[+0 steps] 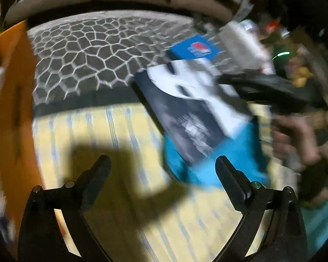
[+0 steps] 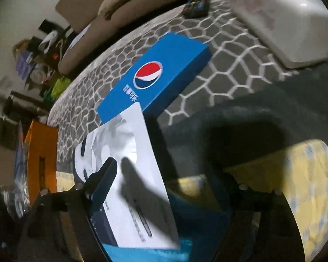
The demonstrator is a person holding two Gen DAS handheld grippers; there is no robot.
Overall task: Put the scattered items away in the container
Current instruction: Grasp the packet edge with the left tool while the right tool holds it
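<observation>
The left tongs (image 1: 163,164) stand wide open with nothing between the fingers; below them lies only a yellow striped cloth (image 1: 111,131) crossed by a dark shadow. A white and dark box (image 1: 199,109) sits ahead and to the right of these tongs, just beyond the right finger (image 1: 226,168), resting tilted on a bright blue flat item (image 1: 236,152). The view is blurred, so contact between that finger and the blue item cannot be determined. The right tongs (image 2: 175,174) are also parted wide, holding nothing. Their left finger (image 2: 107,174) lies over the white and dark box (image 2: 133,174); whether it touches the box face cannot be told. Their right finger is lost in shadow. Beyond that box, and overlapped by its far corner, a blue box with a red, white and blue round logo (image 2: 155,76) lies flat on a grey mat with a white honeycomb pattern (image 2: 229,65). Farther out on the mat are a remote control (image 2: 196,2) and a white box (image 2: 280,19). An orange container (image 2: 41,159) stands at the left edge of the mat, well apart from both pairs of tongs; it shows in the left view at the far left (image 1: 13,109). A person's hand (image 1: 299,139) is visible at the right of the left view.
</observation>
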